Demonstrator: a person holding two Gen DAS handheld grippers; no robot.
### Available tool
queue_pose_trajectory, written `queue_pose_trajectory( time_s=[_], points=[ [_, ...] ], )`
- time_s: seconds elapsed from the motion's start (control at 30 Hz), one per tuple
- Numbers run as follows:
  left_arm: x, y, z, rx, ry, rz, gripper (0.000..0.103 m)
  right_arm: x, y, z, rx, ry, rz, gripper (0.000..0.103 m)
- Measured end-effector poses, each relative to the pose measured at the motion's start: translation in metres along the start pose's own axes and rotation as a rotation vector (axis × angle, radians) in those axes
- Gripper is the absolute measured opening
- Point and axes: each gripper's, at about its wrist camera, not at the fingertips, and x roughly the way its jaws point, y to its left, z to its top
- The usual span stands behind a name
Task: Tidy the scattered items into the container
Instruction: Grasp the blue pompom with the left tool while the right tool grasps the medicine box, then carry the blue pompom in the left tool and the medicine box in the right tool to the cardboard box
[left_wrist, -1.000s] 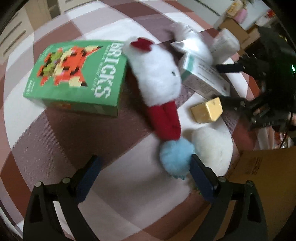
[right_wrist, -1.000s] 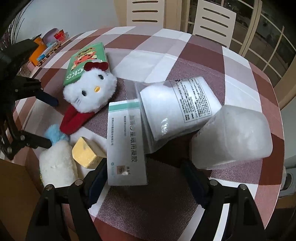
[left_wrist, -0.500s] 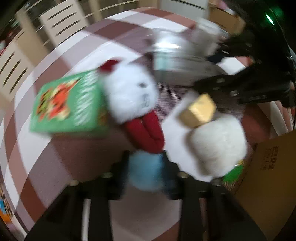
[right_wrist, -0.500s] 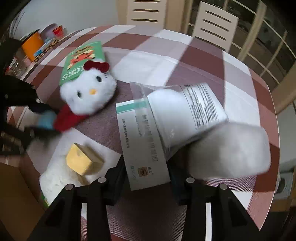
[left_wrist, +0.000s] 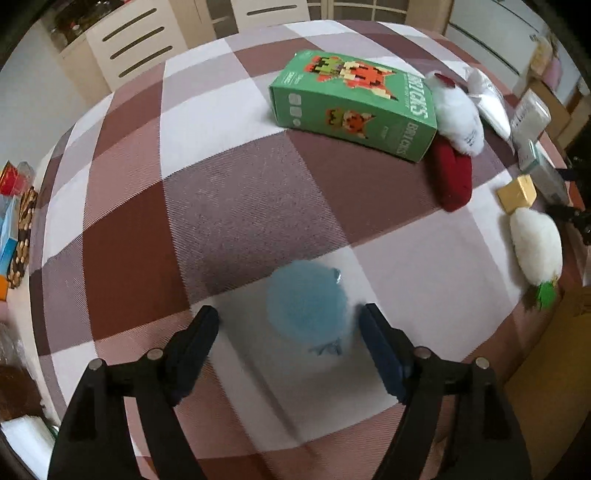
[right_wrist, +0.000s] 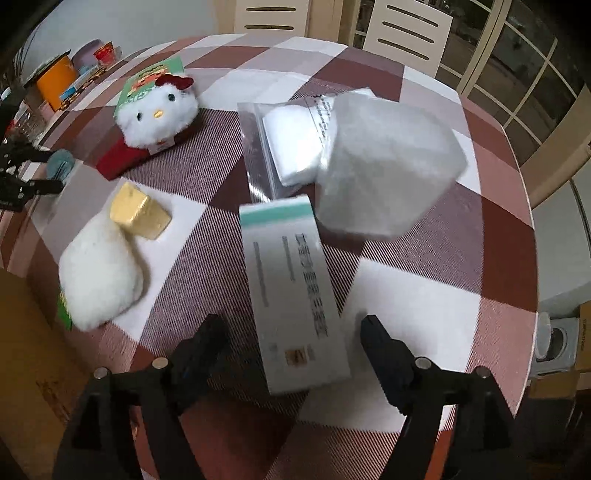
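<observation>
A blue pompom (left_wrist: 306, 299) lies on the checked tablecloth between the fingers of my left gripper (left_wrist: 288, 328). Its jaws are opening and the pads stand clear of the pompom. In the right wrist view a white box with a teal stripe (right_wrist: 291, 291) lies lengthwise between the fingers of my right gripper (right_wrist: 291, 332). Those jaws are opening too, with gaps on both sides of the box. The brown cardboard container (left_wrist: 546, 369) shows at the table's edge, also as the container (right_wrist: 26, 332) in the right wrist view.
A green BRICKS box (left_wrist: 351, 103), a white cat plush with a red bow (right_wrist: 157, 114), a yellow block (right_wrist: 140, 210), a white fluffy toy (right_wrist: 99, 273), a zip bag (right_wrist: 291, 147) and a frosted white pack (right_wrist: 388, 166) lie on the round table. Chairs stand behind it.
My left gripper shut on the blue pompom, carried it away from the cat plush onto bare cloth, then opened. My right gripper shut on the white box, drew it closer and opened again.
</observation>
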Motion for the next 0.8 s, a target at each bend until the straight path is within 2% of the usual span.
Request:
queue_pose_trajectory(
  time_s=[0.1,0.17,0.23,0.27,0.3,0.33,0.37,0.43,0.63,0.8],
  points=[
    [-0.001,-0.002,0.001,0.011,-0.016,-0.001,0.079,0.003,0.001,0.005,0.009,0.004,0.008,0.084],
    [-0.005,-0.014,0.0,-0.001,-0.025,-0.025,0.07,0.004,0.002,0.009,0.005,0.022,0.013,0.085],
    [-0.005,-0.014,0.001,-0.013,-0.037,-0.039,0.04,0.004,0.003,0.01,-0.007,0.03,0.013,0.083],
    [-0.006,-0.014,0.001,-0.014,-0.037,-0.038,0.033,0.003,0.003,0.009,-0.016,0.026,0.015,0.081],
    [-0.007,-0.013,-0.001,-0.017,-0.033,-0.037,0.032,0.002,0.004,0.007,-0.02,0.019,0.018,0.078],
    [-0.012,-0.019,-0.005,-0.023,-0.031,-0.036,0.032,-0.001,0.006,0.005,-0.028,0.008,0.022,0.07],
    [-0.014,-0.02,-0.008,-0.03,-0.029,-0.031,0.032,-0.005,0.006,0.002,-0.033,-0.001,0.025,0.055],
    [-0.016,-0.018,-0.013,-0.055,-0.026,-0.008,0.032,-0.011,0.005,-0.001,-0.016,-0.007,0.021,0.037],
    [-0.03,0.01,-0.045,-0.216,-0.021,0.042,0.031,-0.022,-0.004,-0.029,0.079,0.021,0.049,0.037],
    [-0.053,0.03,-0.093,-0.304,-0.014,0.113,0.031,-0.034,-0.022,-0.059,0.201,0.058,0.036,0.037]
  ],
)
